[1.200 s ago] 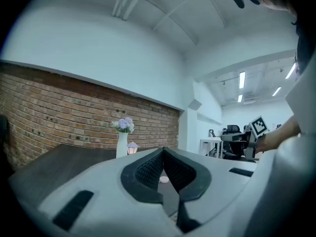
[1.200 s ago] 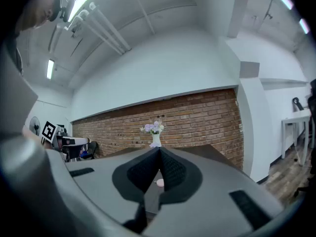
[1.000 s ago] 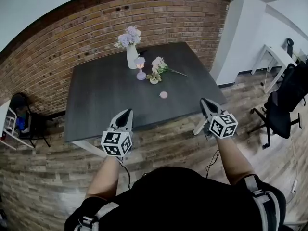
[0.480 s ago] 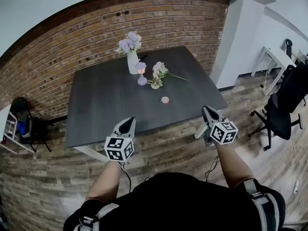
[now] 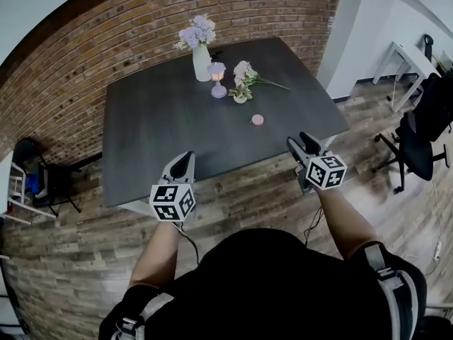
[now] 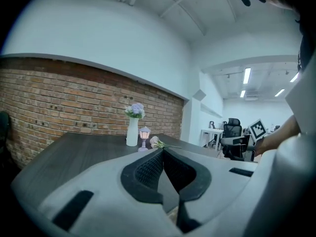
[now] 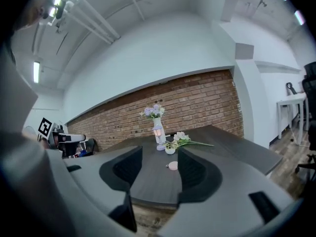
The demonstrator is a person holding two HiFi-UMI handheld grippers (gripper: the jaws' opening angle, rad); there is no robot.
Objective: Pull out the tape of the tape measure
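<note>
The tape measure (image 5: pixel 257 120) is a small round pink case lying on the dark table (image 5: pixel 156 133), right of centre and near the front edge. In the right gripper view the tape measure (image 7: pixel 172 166) shows beyond the jaws, a good way off. My right gripper (image 5: pixel 301 143) hovers off the table's front right corner; its jaws are opening and nothing is between them. My left gripper (image 5: pixel 187 159) hangs at the front edge further left, shut and empty. In its own view the left gripper (image 6: pixel 163 151) has its pads pressed together, and the tape measure does not show.
At the table's back stand a white vase of purple flowers (image 5: pixel 201 61), a small lamp (image 5: pixel 219 80) and a cut flower beside a little pot (image 5: pixel 243 94). A brick wall runs behind. A black office chair (image 5: pixel 417 147) and a white desk (image 5: pixel 414 59) are at the right.
Both grippers have come closer to the table's front edge. The right gripper's jaws, shut before, now stand apart. The left gripper stays shut.
</note>
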